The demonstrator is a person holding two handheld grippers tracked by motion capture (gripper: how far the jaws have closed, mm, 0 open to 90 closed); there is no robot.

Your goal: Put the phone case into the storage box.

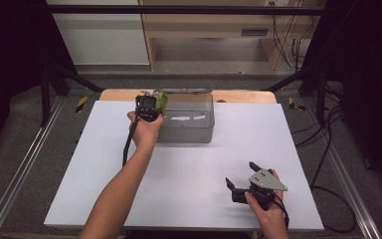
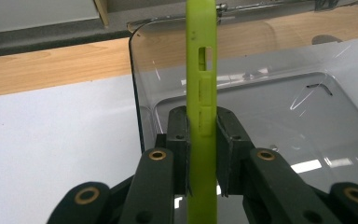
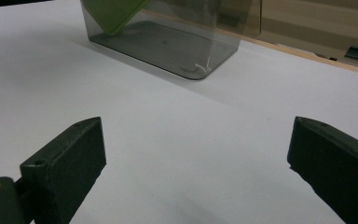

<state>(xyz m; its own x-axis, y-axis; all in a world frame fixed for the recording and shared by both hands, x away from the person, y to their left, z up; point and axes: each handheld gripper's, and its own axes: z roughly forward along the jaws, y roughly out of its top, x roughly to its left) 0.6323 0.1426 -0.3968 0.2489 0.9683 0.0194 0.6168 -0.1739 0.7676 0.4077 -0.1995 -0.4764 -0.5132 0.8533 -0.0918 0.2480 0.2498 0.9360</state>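
The left gripper pinches a green phone case edge-on between its jaws, holding it over the left end of the clear bin at the table's far side. Well apart, near the front right, the right gripper rests with jaws spread wide, holding nothing.

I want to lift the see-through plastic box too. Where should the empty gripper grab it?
Probably the clear grey plastic box by its thin upright right-end wall, coming down from above with the open right gripper, one jaw inside, one outside. The box is open-topped, and the left gripper holds the lime-green phone case at its left end.
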